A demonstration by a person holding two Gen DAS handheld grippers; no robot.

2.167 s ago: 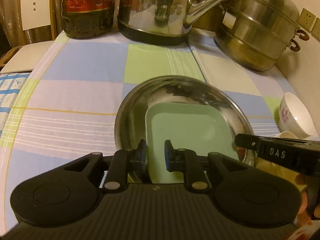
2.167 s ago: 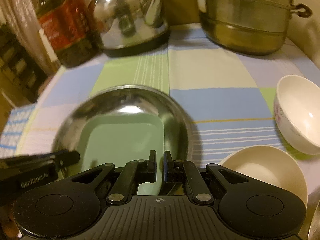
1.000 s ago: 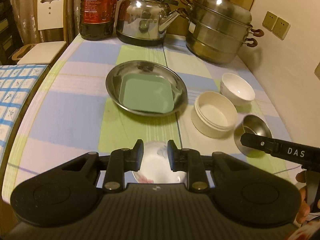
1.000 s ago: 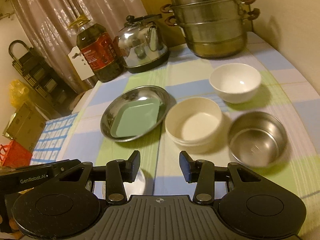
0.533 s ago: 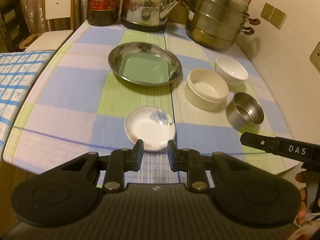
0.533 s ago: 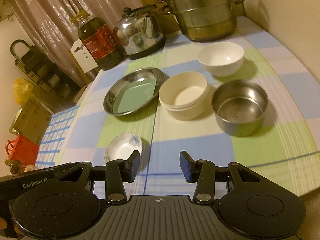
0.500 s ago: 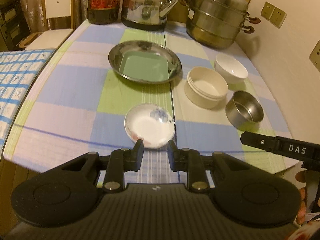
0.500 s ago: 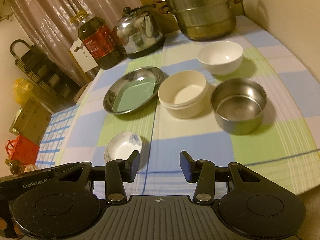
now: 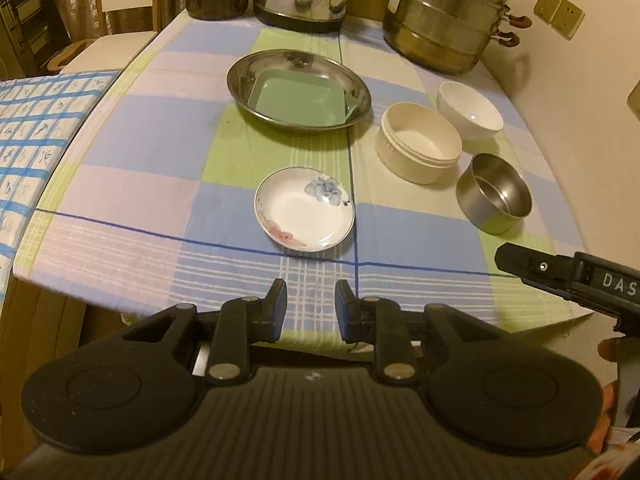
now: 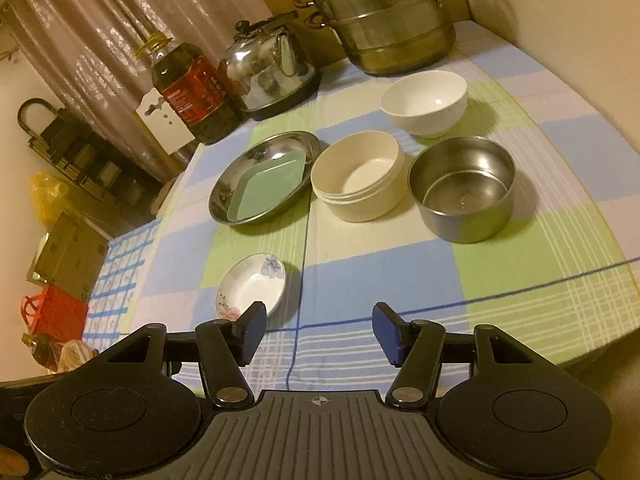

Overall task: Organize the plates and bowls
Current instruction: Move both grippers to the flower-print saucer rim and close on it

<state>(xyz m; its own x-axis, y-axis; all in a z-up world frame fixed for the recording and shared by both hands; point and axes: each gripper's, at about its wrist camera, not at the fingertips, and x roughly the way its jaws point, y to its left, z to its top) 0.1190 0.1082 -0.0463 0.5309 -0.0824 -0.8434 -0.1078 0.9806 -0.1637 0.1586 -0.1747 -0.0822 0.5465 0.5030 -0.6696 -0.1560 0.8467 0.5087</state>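
A: Where is the saucer?

B: On the table, near its front edge, apart from the tray nested in the steel plate.

A: How will it handle?

B: Probably light, glazed, slippery, breakable; best pinched at the rim. The left gripper stands narrowly apart, empty; the right gripper is opening, empty.

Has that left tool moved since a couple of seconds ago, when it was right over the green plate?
Yes. The left tool has pulled back from the green plate, now beyond the floral saucer.
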